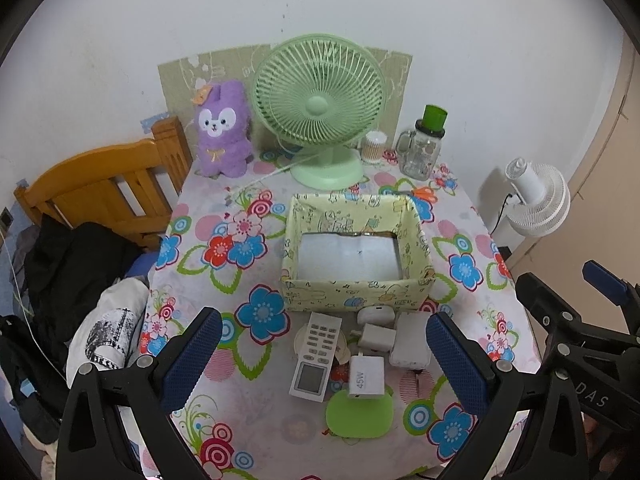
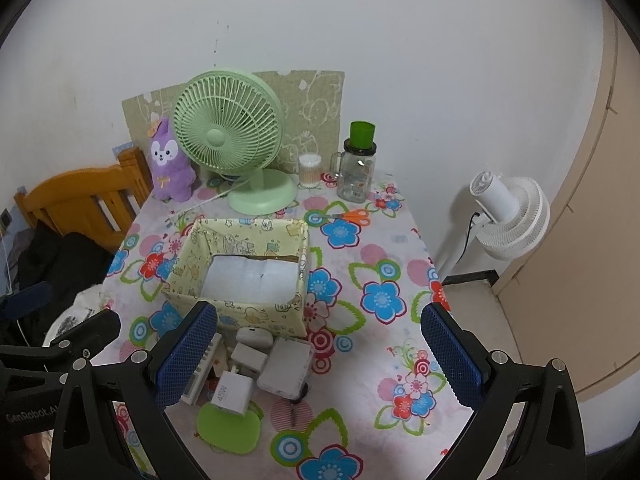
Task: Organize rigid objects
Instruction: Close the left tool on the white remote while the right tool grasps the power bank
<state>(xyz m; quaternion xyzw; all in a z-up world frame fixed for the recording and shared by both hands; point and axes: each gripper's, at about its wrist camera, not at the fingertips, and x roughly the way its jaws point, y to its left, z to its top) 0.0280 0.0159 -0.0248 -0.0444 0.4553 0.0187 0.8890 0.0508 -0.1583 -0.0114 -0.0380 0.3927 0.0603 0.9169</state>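
A pale yellow patterned box (image 1: 352,292) (image 2: 256,314) stands open in the middle of the flowered table, holding only a white liner. In front of it lie a white remote (image 1: 318,356) (image 2: 202,372), a 45W charger (image 1: 366,376) (image 2: 234,392) on a green pad (image 1: 358,414) (image 2: 228,426), a smaller white adapter (image 1: 376,336) (image 2: 249,356), a white power brick (image 1: 412,338) (image 2: 286,370) and a rounded white case (image 1: 376,314) (image 2: 254,336). My left gripper (image 1: 324,364) hangs open above these items. My right gripper (image 2: 318,360) is open too, to their right.
At the back stand a green desk fan (image 1: 320,108) (image 2: 228,140), a purple plush toy (image 1: 222,132) (image 2: 170,164), a cotton-swab jar (image 1: 374,148) (image 2: 310,170) and a glass mug with a green lid (image 1: 424,148) (image 2: 358,164). Orange scissors (image 2: 352,216) lie behind the box. A wooden bedframe (image 1: 108,184) flanks the left edge, a white fan (image 2: 512,216) the right.
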